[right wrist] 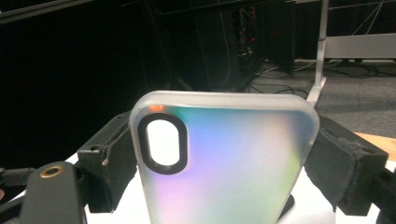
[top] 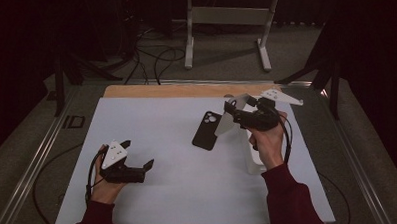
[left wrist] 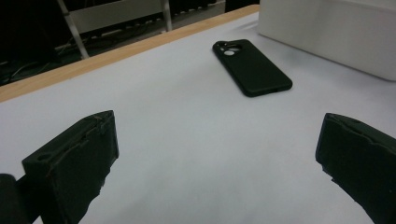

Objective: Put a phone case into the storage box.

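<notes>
A black phone case (top: 206, 130) lies flat on the white sheet, camera cutout towards the far edge; it also lies ahead in the left gripper view (left wrist: 252, 69). My right gripper (top: 234, 111) is raised just right of it, shut on a frosted, iridescent phone case (top: 226, 123) that hangs tilted above the table. In the right gripper view this translucent case (right wrist: 224, 163) stands between both pads, with its oval camera hole at upper left. My left gripper (top: 138, 154) rests low near the front left, jaws open with nothing between them (left wrist: 217, 154).
A white box (left wrist: 336, 28) stands right of the black case, partly under the right hand (top: 254, 157). The white sheet (top: 179, 187) covers a wooden tabletop (top: 175, 90). A white frame stand (top: 223, 16) and cables are on the floor beyond.
</notes>
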`<state>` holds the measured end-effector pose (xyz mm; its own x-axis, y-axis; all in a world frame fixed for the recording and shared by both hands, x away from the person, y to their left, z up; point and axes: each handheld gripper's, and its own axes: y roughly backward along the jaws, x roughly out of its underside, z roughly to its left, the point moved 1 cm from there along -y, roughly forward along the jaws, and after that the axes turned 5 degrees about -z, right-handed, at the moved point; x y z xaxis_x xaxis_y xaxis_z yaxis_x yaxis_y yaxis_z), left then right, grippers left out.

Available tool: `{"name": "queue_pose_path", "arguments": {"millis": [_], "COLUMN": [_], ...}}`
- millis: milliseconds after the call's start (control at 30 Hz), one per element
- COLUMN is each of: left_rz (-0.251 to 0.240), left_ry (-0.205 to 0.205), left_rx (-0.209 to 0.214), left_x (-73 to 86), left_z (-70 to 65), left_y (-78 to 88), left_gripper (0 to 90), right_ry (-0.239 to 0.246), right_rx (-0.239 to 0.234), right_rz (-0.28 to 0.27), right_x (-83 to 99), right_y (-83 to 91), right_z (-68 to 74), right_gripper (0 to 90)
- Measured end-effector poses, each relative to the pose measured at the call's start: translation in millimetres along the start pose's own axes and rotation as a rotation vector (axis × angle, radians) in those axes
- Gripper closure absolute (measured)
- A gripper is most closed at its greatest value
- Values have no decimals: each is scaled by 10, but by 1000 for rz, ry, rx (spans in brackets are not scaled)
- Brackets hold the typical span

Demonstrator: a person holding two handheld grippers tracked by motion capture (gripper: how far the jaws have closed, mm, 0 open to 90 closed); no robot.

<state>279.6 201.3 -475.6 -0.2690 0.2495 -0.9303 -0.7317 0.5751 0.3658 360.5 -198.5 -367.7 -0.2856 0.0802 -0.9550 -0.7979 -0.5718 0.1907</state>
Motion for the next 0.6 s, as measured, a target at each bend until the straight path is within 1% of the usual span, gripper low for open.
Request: {"name": "queue_pose_path", "arguments": {"millis": [67, 267, 300, 333, 500, 567, 600], "left_rz": [0, -9, -9, -16, -25, -29, -36], "left_ry": [3, 2, 2, 8, 9, 15, 23], "left_rx": [-8, -54, -54, -67, -81, -83, -92], "left_x": [41, 151, 151, 173, 210, 219, 234], "left_z": [16, 42, 42, 50, 67, 76, 96], "left_y": [38, 144, 144, 173, 235, 249, 274], "left_gripper": [0, 0, 0, 0, 0, 0, 0], "right_ry": [1, 1, 1, -1, 1, 1, 0], "right_rx": [4, 16, 16, 21, 34, 37, 40], "right_rz": [-1, -5, -5, -6, -6, -6, -6], "right_x": [-7, -32, -32, -37, -49, -51, -54], "right_y": [0, -1, -1, -2, -14, -19, -24], "right_z": [-15, -56, -56, -65, -101, -106, -112], "right_gripper": [164, 164, 164, 164, 164, 164, 164]}}
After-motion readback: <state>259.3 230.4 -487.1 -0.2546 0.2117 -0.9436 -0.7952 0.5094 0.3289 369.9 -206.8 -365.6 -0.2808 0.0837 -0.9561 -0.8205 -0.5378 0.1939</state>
